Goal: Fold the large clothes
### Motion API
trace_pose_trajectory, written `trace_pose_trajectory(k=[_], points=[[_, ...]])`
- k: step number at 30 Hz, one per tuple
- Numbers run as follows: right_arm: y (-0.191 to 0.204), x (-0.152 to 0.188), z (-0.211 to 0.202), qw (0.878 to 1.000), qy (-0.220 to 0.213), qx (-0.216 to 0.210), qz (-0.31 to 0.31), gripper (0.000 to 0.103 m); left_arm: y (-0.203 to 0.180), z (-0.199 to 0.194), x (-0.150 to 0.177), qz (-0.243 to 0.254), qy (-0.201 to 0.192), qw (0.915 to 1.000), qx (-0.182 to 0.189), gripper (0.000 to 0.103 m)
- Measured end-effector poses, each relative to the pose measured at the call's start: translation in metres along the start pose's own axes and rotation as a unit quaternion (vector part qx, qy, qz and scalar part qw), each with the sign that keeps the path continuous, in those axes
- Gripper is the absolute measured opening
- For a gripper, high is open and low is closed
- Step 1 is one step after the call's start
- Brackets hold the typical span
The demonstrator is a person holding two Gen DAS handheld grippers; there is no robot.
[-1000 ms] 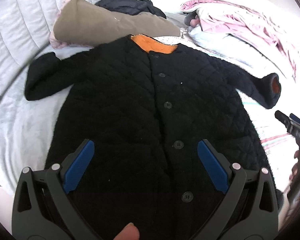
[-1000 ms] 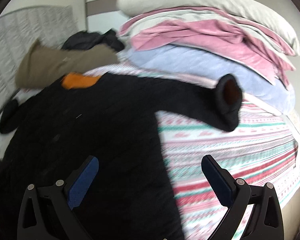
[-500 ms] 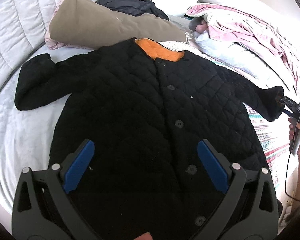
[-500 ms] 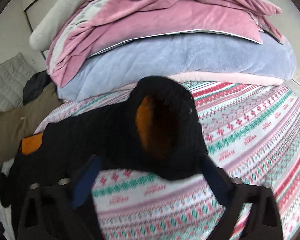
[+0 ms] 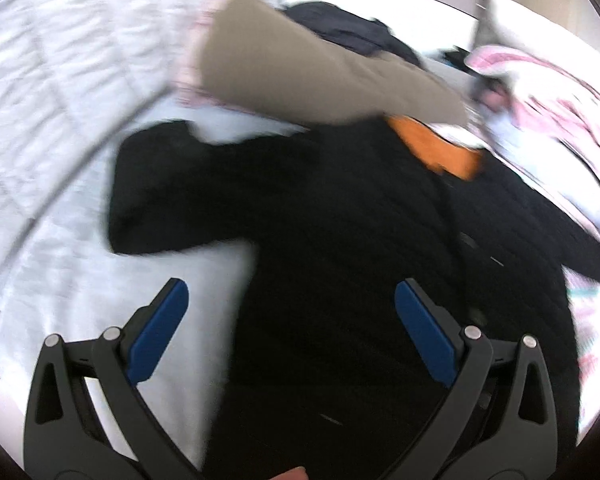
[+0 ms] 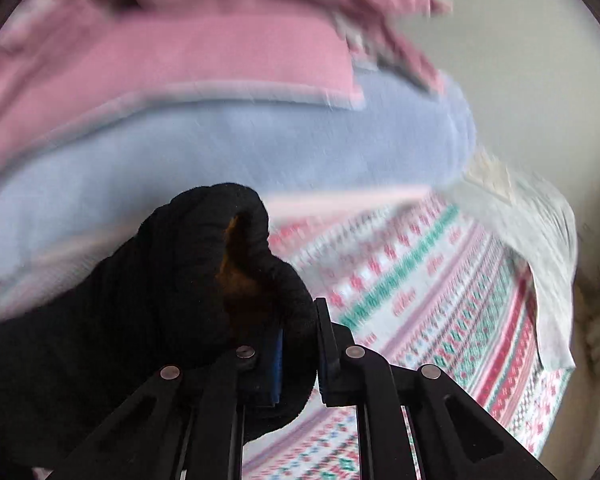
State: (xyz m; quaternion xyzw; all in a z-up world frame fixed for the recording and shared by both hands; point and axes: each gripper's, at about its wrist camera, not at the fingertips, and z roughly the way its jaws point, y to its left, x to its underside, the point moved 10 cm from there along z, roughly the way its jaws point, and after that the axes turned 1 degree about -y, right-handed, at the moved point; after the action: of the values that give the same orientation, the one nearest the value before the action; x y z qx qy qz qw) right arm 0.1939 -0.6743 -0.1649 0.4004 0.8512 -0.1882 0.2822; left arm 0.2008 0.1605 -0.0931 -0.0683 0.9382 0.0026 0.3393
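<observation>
A black quilted coat [image 5: 340, 240] with an orange lining at the collar [image 5: 440, 152] lies spread on the bed, buttons up. My left gripper [image 5: 288, 312] hovers open above the coat's left side, with nothing between its blue pads [image 5: 160, 328]. One sleeve [image 5: 172, 200] stretches out to the left over the pale sheet. In the right wrist view my right gripper [image 6: 300, 344] is shut on the cuff of the coat's other sleeve [image 6: 204, 264], whose orange inside shows. Both views are blurred.
A tan cushion [image 5: 300, 72] and a dark garment [image 5: 340, 28] lie beyond the collar. Pink and pale blue bedding [image 6: 220, 128] is stacked behind the sleeve. A patterned red and green blanket [image 6: 440, 300] covers the bed to the right. A white quilted headboard [image 5: 60, 60] is at the left.
My right gripper swung over to the sleeve cuff and closed on it. The left gripper shifted toward the coat's left side, staying open.
</observation>
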Motion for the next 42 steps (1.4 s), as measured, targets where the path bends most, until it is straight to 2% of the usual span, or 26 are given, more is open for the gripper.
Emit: trace_pose_trajectory(k=[1, 3, 5, 10, 13, 14, 16, 18, 20, 23, 24, 25, 26, 27, 29, 30, 32, 33, 34, 36, 37, 39, 41, 42], points=[[0.000, 0.009, 0.012, 1.000, 0.021, 0.000, 0.004, 0.017, 0.014, 0.004, -0.006, -0.004, -0.005, 0.9999, -0.014, 0.103], [-0.007, 0.016, 0.017, 0.999, 0.029, -0.004, 0.025, 0.020, 0.046, 0.019, -0.016, -0.008, -0.006, 0.9988, -0.049, 0.103], [-0.012, 0.023, 0.016, 0.998, 0.040, -0.027, 0.045, 0.029, 0.063, 0.040, -0.020, -0.007, 0.004, 0.9975, -0.070, 0.103], [-0.021, 0.024, -0.014, 0.994, 0.029, -0.076, 0.078, 0.042, 0.090, 0.100, -0.045, 0.024, 0.011, 0.9923, -0.121, 0.103], [-0.019, 0.012, -0.047, 0.992, 0.004, -0.099, 0.077, 0.046, 0.108, 0.125, -0.070, 0.057, 0.002, 0.9817, -0.182, 0.099], [-0.016, 0.008, -0.060, 0.992, -0.009, -0.107, 0.073, 0.049, 0.113, 0.132, -0.077, 0.067, 0.001, 0.9778, -0.198, 0.095], [-0.012, -0.001, -0.081, 0.990, -0.036, -0.121, 0.068, 0.067, 0.124, 0.146, -0.088, 0.078, 0.007, 0.9743, -0.211, 0.073], [0.001, -0.007, -0.106, 0.986, -0.067, -0.143, 0.062, 0.073, 0.134, 0.149, -0.092, 0.066, 0.014, 0.9771, -0.202, 0.033], [0.020, -0.010, -0.126, 0.982, -0.077, -0.162, 0.052, 0.074, 0.150, 0.122, -0.104, 0.051, -0.017, 0.9728, -0.225, 0.024], [0.057, -0.011, -0.146, 0.978, -0.086, -0.187, 0.025, 0.075, 0.190, 0.069, -0.113, 0.032, -0.059, 0.9591, -0.275, 0.023], [0.067, -0.012, -0.149, 0.977, -0.090, -0.191, 0.018, 0.075, 0.204, 0.058, -0.111, 0.024, -0.059, 0.9551, -0.289, 0.023], [0.084, -0.012, -0.154, 0.976, -0.095, -0.198, 0.005, 0.075, 0.223, 0.044, -0.108, 0.019, -0.053, 0.9472, -0.316, 0.024], [0.096, -0.011, -0.158, 0.975, -0.099, -0.201, -0.005, 0.075, 0.244, 0.030, -0.103, 0.015, -0.046, 0.9346, -0.352, 0.029], [0.107, -0.009, -0.160, 0.974, -0.101, -0.203, -0.014, 0.075, 0.263, 0.018, -0.097, 0.010, -0.037, 0.9210, -0.388, 0.043], [0.140, -0.004, -0.162, 0.971, -0.103, -0.213, -0.040, 0.075, 0.288, 0.000, -0.089, 0.001, -0.026, 0.9047, -0.425, 0.060], [0.153, -0.001, -0.163, 0.969, -0.101, -0.219, -0.050, 0.075, 0.297, -0.011, -0.085, -0.004, -0.023, 0.9005, -0.434, 0.060], [0.184, 0.007, -0.162, 0.964, -0.093, -0.237, -0.071, 0.075, 0.298, -0.026, -0.084, -0.009, -0.034, 0.9129, -0.407, 0.063], [0.195, 0.010, -0.160, 0.962, -0.091, -0.244, -0.079, 0.075, 0.293, -0.033, -0.087, -0.005, -0.043, 0.9153, -0.400, 0.073], [0.215, 0.015, -0.161, 0.958, -0.090, -0.255, -0.095, 0.075, 0.282, -0.042, -0.091, 0.004, -0.055, 0.9170, -0.395, 0.078], [0.243, 0.021, -0.160, 0.951, -0.087, -0.270, -0.122, 0.075, 0.241, -0.048, -0.103, 0.041, -0.090, 0.9319, -0.349, 0.091], [0.266, 0.027, -0.159, 0.944, -0.084, -0.282, -0.147, 0.075, 0.221, -0.043, -0.109, 0.058, -0.096, 0.9426, -0.315, 0.094], [0.298, 0.036, -0.159, 0.932, -0.077, -0.304, -0.184, 0.075, 0.169, -0.011, -0.120, 0.099, -0.090, 0.9694, -0.206, 0.097], [0.341, 0.051, -0.156, 0.909, -0.060, -0.335, -0.239, 0.075, 0.119, 0.035, -0.128, 0.131, -0.075, 0.9830, -0.105, 0.097], [0.355, 0.058, -0.155, 0.902, -0.053, -0.343, -0.258, 0.075, 0.095, 0.058, -0.133, 0.150, -0.066, 0.9843, -0.066, 0.097]])
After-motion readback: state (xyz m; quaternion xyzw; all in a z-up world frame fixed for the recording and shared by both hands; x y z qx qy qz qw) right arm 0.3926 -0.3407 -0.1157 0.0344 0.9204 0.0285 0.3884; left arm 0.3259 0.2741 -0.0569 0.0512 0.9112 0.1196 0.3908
